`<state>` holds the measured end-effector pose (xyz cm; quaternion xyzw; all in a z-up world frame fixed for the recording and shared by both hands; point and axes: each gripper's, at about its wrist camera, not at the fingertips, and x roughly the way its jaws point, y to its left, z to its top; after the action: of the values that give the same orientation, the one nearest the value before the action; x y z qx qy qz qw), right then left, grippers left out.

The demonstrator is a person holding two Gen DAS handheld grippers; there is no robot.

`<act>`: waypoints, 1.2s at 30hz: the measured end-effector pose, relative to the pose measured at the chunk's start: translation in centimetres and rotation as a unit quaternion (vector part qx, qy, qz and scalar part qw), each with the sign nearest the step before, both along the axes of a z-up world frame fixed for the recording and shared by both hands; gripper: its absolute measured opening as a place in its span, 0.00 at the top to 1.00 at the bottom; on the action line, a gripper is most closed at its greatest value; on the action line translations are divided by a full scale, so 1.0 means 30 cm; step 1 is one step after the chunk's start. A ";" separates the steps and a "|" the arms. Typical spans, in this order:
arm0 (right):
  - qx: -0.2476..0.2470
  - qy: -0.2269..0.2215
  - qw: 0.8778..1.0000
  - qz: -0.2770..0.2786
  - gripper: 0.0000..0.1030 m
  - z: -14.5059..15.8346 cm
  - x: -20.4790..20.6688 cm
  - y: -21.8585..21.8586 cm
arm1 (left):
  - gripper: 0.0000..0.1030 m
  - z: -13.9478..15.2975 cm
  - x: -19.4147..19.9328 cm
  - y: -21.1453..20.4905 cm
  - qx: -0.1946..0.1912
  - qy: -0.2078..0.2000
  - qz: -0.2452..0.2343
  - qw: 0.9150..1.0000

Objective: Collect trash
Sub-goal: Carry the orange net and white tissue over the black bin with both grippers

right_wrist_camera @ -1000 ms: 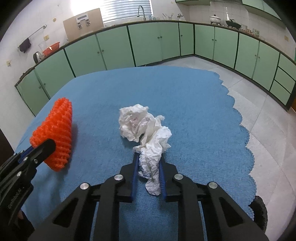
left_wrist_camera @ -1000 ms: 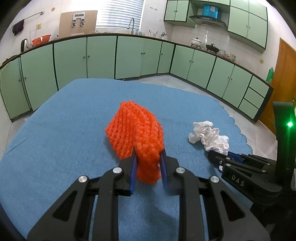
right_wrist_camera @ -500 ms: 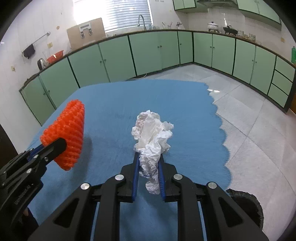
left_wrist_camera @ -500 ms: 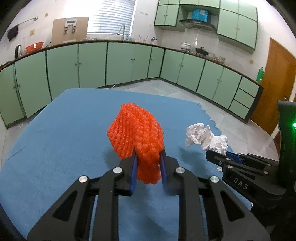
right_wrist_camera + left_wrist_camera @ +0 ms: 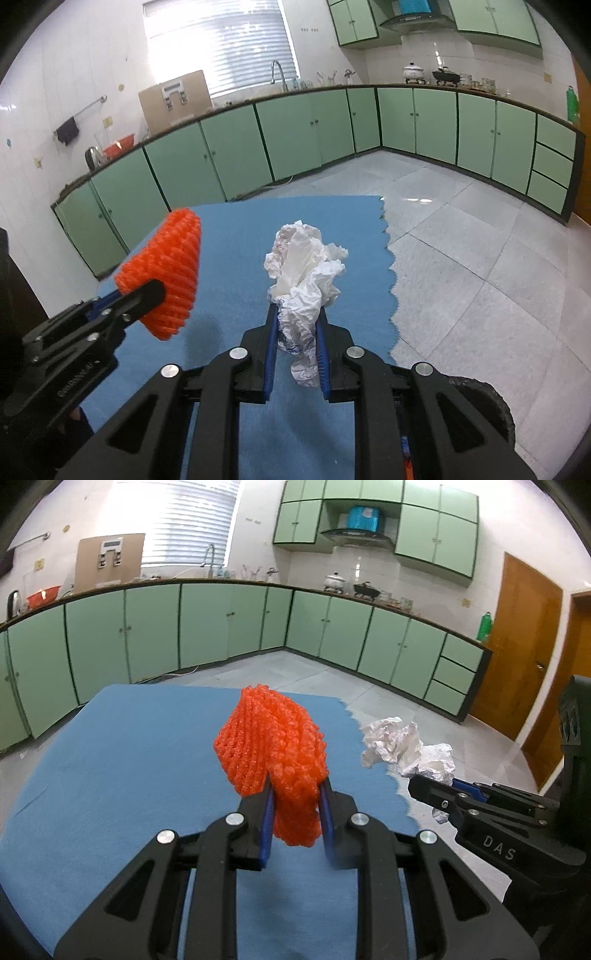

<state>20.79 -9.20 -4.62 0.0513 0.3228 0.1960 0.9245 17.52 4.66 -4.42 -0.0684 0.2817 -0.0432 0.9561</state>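
Left gripper (image 5: 295,812): the two blue pads are drawn in close and pinch the lower end of an orange foam net (image 5: 273,749). The net's long axis runs from the pads away toward 12 o'clock in the left wrist view, leaning slightly to 11; its broad, ribbed end points away from the tool and its narrow tail hangs below the pads. It is clear of the blue cloth (image 5: 122,757) beneath it (no part of the net touches the surface).

Right gripper (image 5: 295,343): the pads are nearly together and clamp a crumpled white paper wad (image 5: 303,273). The wad's long axis stands roughly along the fingers, toward 12 o'clock in the right wrist view, bulky end farthest from the tool, a thin twisted tail drooping below the pads. It too hangs free above the cloth.

Relative placing: in the right wrist view the left gripper and its net sit at 9 o'clock of the paper; in the left wrist view the right gripper and paper sit at 3 o'clock. The two loads are near each other but apart.

Surroundings: the cloth's scalloped edge lies at 3 o'clock, with grey tiled floor (image 5: 461,240) beyond and green cabinets (image 5: 314,129) around the room.
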 end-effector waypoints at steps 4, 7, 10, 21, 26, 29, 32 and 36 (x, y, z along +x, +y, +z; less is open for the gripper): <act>0.003 -0.015 1.000 -0.010 0.82 0.037 -0.048 -0.054 | 0.80 0.023 -0.017 -0.060 -0.002 -0.010 -0.023 1.000; 0.002 -0.024 1.000 -0.019 0.82 0.058 -0.083 -0.100 | 0.80 0.035 -0.031 -0.116 -0.004 -0.014 -0.043 0.999; 0.001 -0.031 0.999 -0.032 0.82 0.073 -0.117 -0.152 | 0.80 0.037 -0.040 -0.165 -0.003 -0.017 -0.061 0.998; -0.012 -0.032 0.994 -0.103 0.82 0.062 -0.228 -0.367 | 0.80 0.024 -0.076 -0.372 -0.005 -0.021 -0.131 0.991; -0.017 -0.026 0.990 -0.137 0.82 0.048 -0.276 -0.452 | 0.80 -0.009 -0.092 -0.497 -0.010 -0.014 -0.169 0.986; -0.019 -0.020 0.987 -0.156 0.82 0.035 -0.298 -0.502 | 0.80 -0.035 -0.101 -0.563 -0.010 -0.007 -0.187 0.982; -0.018 -0.011 0.985 -0.173 0.82 0.011 -0.318 -0.545 | 0.80 -0.064 -0.108 -0.613 -0.008 -0.002 -0.202 0.979; -0.018 0.001 0.982 -0.190 0.82 -0.026 -0.332 -0.588 | 0.80 -0.112 -0.102 -0.665 -0.005 0.015 -0.216 0.976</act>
<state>10.84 -26.84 -5.41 0.0948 0.3115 0.0109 0.9455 14.45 -15.28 -7.77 -0.0112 0.3036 -0.2491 0.9196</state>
